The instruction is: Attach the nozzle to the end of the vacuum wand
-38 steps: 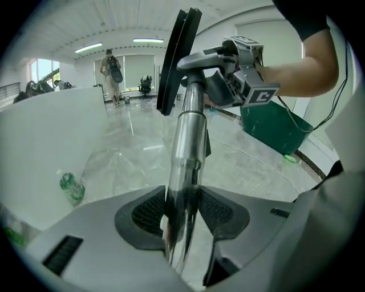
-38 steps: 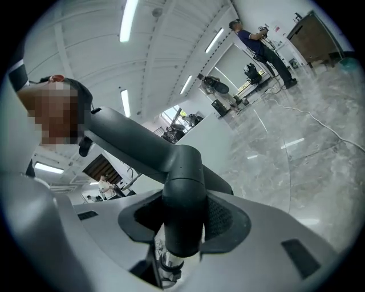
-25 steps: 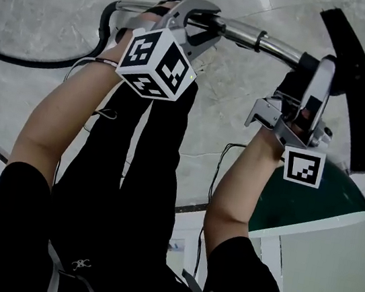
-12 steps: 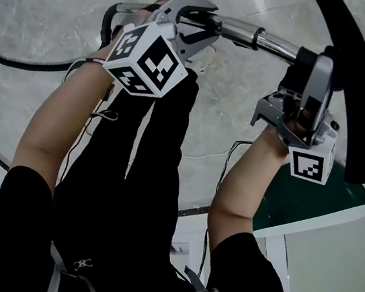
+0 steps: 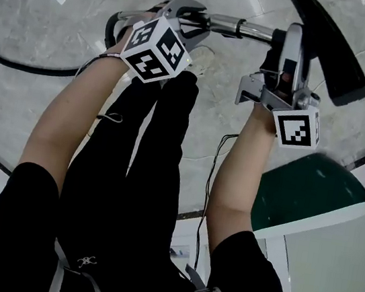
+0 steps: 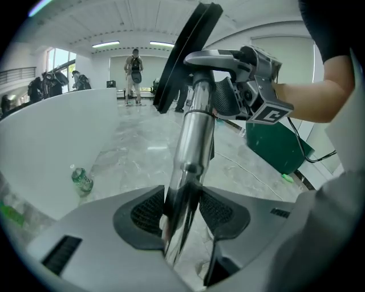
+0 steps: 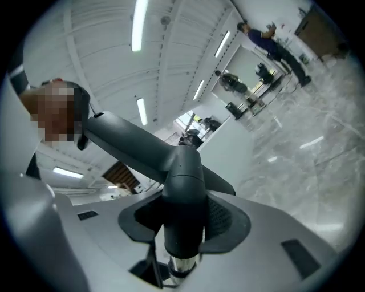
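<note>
The nozzle (image 5: 329,48), a long black floor head, stands at the far end of the vacuum wand (image 5: 234,26) with its neck sleeved over the chrome tube. The pair is held in the air above the marble floor (image 5: 45,19), probably so that the two parts can be pushed together along one line. The right tongs (image 5: 286,52) pinch the nozzle's neck to drive and steer it. The left tongs (image 5: 193,20) pinch the wand nearer the hose (image 5: 109,29) to brace it against that push. Compared with a second ago, the whole assembly sits higher and further left in the head view, the nozzle slants more steeply, and the bare tube between the tongs looks shorter.
</note>
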`<state>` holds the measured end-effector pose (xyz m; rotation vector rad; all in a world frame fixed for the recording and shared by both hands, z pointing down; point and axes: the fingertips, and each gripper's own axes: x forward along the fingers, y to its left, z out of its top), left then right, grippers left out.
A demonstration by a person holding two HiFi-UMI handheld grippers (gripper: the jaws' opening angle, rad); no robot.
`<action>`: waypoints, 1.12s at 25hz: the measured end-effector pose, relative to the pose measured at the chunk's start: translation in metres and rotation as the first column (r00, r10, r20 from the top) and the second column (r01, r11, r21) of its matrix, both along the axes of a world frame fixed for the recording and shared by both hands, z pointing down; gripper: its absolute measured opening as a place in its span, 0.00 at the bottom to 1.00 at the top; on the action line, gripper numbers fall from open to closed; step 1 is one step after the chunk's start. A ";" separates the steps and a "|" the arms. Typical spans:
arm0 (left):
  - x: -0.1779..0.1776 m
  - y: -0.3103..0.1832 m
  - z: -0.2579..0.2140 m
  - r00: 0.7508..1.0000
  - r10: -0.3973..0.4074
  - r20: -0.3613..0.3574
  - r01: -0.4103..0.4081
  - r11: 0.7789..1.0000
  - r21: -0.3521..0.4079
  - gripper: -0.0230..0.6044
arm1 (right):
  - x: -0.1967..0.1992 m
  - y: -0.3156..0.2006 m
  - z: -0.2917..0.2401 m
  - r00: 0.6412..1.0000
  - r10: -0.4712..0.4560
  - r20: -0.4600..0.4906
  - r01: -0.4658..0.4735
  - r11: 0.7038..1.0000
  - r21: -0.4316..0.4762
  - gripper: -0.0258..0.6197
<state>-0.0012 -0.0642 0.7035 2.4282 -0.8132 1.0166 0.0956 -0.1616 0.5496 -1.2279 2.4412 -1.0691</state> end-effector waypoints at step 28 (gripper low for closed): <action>0.007 -0.015 -0.072 0.948 0.012 -0.318 -0.041 0.996 -0.082 0.35 | -0.010 -0.010 -0.080 0.988 0.091 0.124 -0.119 0.964 0.238 0.31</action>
